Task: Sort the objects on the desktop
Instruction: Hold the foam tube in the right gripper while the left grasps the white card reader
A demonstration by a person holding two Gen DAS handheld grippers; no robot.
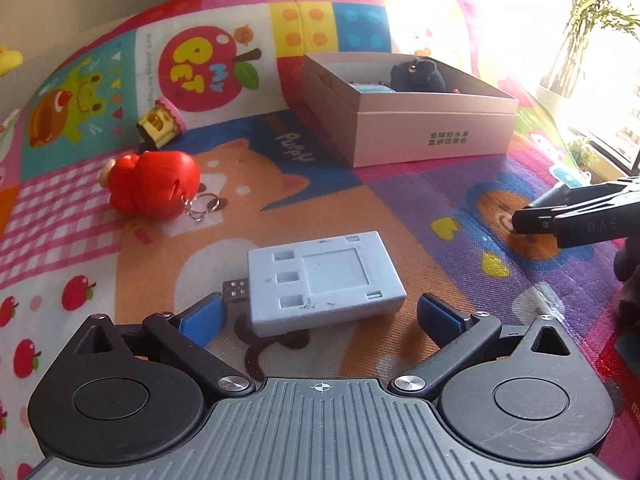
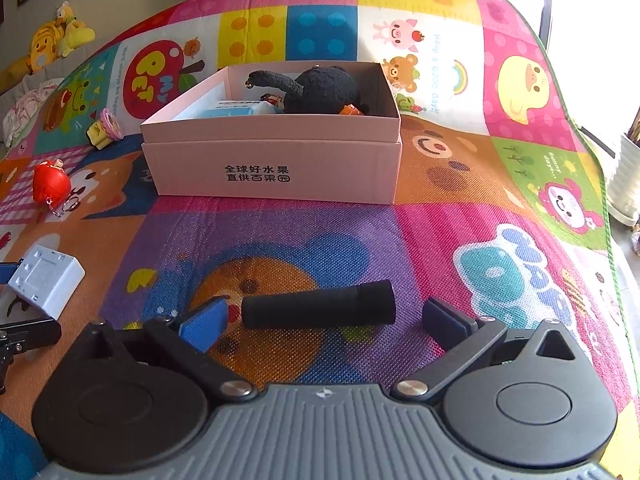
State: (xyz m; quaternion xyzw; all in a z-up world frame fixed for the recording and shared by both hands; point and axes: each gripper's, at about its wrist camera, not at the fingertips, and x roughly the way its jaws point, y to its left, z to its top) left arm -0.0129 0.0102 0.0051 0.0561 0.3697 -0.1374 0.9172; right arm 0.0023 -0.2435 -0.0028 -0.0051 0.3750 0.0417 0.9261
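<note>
A pale blue-grey USB device [image 1: 324, 276] lies flat on the play mat between the blue pads of my left gripper [image 1: 320, 316], which is open and not pressing on it. A black cylinder [image 2: 320, 304] lies crosswise between the pads of my right gripper [image 2: 324, 322], also open and clear of it. Behind stands a pink cardboard box [image 2: 276, 156] holding a black plush toy [image 2: 316, 88] and a small blue packet [image 2: 232, 111]. A red figure keychain [image 1: 156, 184] and a yellow-pink cupcake toy [image 1: 160, 120] lie on the mat at the left.
The colourful play mat [image 2: 520, 80] covers the whole surface, and its right edge drops toward a white plant pot [image 2: 628, 176]. Yellow plush toys [image 2: 52, 36] sit beyond the back left. One of my right gripper's fingers [image 1: 536, 222] shows at the right of the left wrist view.
</note>
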